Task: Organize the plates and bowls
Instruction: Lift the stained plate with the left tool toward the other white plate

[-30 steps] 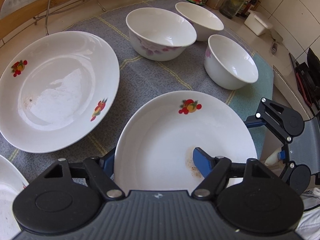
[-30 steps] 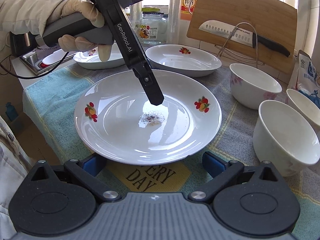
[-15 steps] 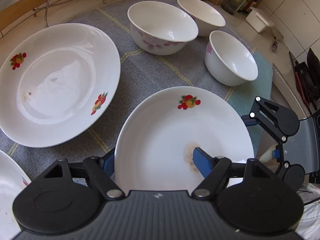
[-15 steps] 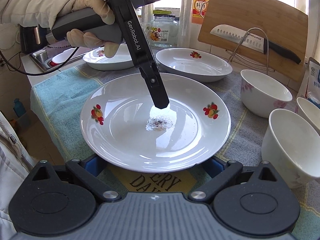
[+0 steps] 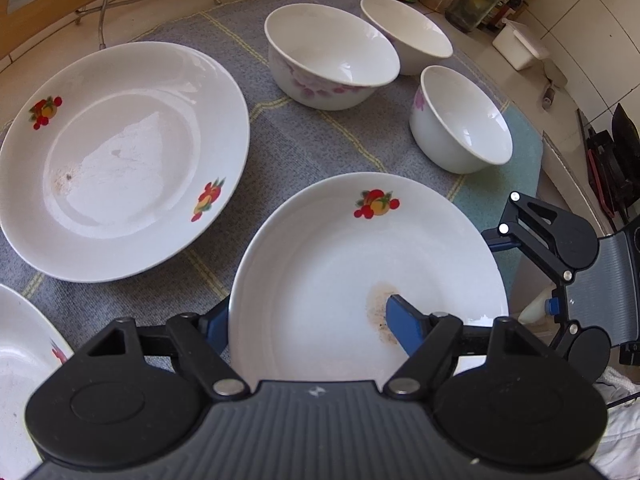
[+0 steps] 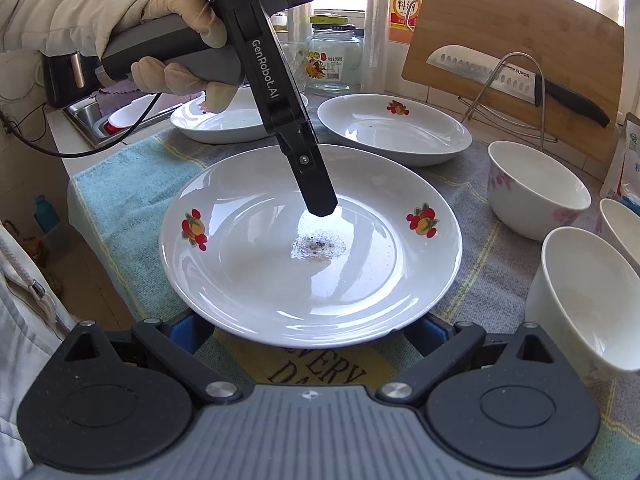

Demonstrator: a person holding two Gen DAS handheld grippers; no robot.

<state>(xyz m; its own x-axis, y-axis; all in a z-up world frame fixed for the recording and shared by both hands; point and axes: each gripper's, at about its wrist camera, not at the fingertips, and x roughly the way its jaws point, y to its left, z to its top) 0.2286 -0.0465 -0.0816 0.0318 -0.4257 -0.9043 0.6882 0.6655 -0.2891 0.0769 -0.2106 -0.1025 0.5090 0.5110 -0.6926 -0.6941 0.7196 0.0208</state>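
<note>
Plates and bowls crowd a grey and blue cloth (image 5: 304,148) on the counter. In the left wrist view, the left claw (image 5: 312,322) straddles the rim of the nearest plate (image 5: 352,256), low in the middle of the frame: one blue finger lies inside the dish on a brown stain (image 5: 378,304), the other sits outside under the rim. Whether the pads press on the china I cannot tell. A second fruit-printed plate (image 5: 120,160) fills the left of that frame, and part of a third plate (image 5: 20,348) shows at the lower left edge. Three white bowls (image 5: 332,56) stand in the upper right, close together. The right claw (image 6: 316,330) appears at the bottom of its own view, its blue fingers spread wide at either side of the near rim of the same plate, with no visible touch. A gloved hand (image 6: 180,36) at the upper left of that frame holds the left tool's grey handle. A knife (image 6: 516,80) rests on a wire rack before a wooden board (image 6: 520,20), upper right.
</note>
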